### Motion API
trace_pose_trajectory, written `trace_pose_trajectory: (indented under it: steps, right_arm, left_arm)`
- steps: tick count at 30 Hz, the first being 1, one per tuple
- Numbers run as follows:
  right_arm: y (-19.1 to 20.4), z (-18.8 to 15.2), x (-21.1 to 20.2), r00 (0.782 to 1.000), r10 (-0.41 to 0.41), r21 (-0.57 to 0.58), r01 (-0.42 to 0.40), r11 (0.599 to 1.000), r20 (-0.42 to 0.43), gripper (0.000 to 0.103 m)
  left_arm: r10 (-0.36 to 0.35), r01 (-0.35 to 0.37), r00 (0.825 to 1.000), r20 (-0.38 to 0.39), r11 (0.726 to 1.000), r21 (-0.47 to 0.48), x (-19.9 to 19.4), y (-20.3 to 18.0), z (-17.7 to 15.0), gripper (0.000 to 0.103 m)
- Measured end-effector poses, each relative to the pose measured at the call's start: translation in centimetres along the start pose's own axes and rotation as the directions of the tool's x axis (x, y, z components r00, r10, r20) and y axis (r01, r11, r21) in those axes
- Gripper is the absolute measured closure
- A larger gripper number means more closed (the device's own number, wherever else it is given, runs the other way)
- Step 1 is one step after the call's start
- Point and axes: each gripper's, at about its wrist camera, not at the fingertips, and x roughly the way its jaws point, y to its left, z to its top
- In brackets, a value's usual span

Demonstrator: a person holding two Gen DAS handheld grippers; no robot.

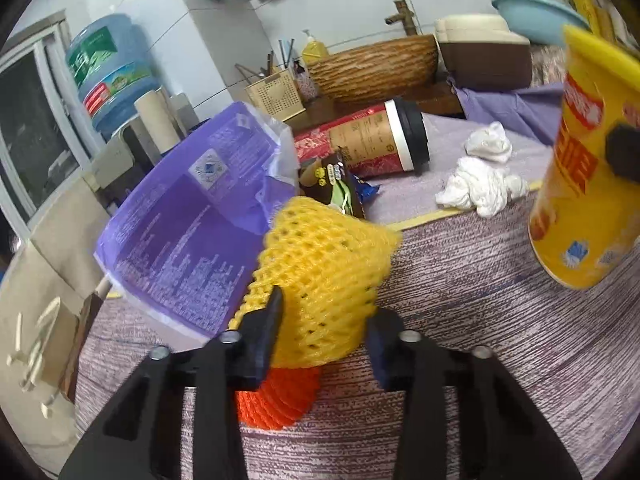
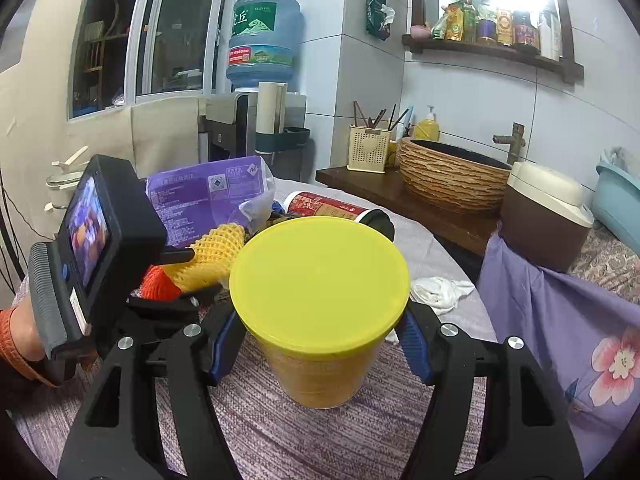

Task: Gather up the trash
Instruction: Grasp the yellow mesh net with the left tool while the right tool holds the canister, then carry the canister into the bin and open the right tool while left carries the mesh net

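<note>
My left gripper (image 1: 322,328) is shut on a yellow foam fruit net (image 1: 324,272), with an orange foam net (image 1: 278,400) just under it; both nets also show in the right wrist view (image 2: 212,256). My right gripper (image 2: 322,340) is shut on a yellow lidded canister (image 2: 320,280) and holds it upright above the table; the canister shows at the right of the left wrist view (image 1: 580,184). A purple plastic bag (image 1: 188,216), a red-brown paper cup (image 1: 376,140) lying on its side, snack wrappers (image 1: 340,184) and crumpled white tissue (image 1: 480,176) lie on the table.
The table has a purple-grey woven cloth (image 1: 460,300). Behind it stand a woven basin (image 2: 452,176) with a tap, a utensil holder (image 2: 368,148), a brown-and-cream box (image 2: 544,216), a water dispenser (image 2: 260,40) and a floral purple cloth (image 2: 560,320) at right.
</note>
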Motion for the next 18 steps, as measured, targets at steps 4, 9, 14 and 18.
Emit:
trace_pose_trajectory:
  steps: [4,9,14,18]
  right_arm:
    - [-0.2,-0.3,-1.1,1.0,0.017,0.02,-0.018,1.0,0.011,0.037]
    - [-0.7,-0.8,-2.3,0.999,0.05,0.067,-0.051,0.996,0.019,0.037]
    - [-0.9,-2.2,-3.5,0.998,0.064,0.098,-0.064,0.993,0.008,0.037]
    - [-1.3,-3.8,-4.4,0.998,0.066,0.121,-0.064,0.991,-0.008,0.037]
  left_arm:
    - [-0.04,0.045,0.998,0.048,0.993,-0.113,-2.5,1.7,-0.2,0.086]
    - [-0.122,0.143,0.987,0.104,0.961,-0.235,-6.0,2.9,-1.3,0.087]
    - [-0.18,0.225,0.969,0.17,0.925,-0.307,-9.9,3.0,-2.8,0.087]
    - [-0.231,0.282,0.956,0.179,0.893,-0.352,-11.6,2.3,-3.9,0.087]
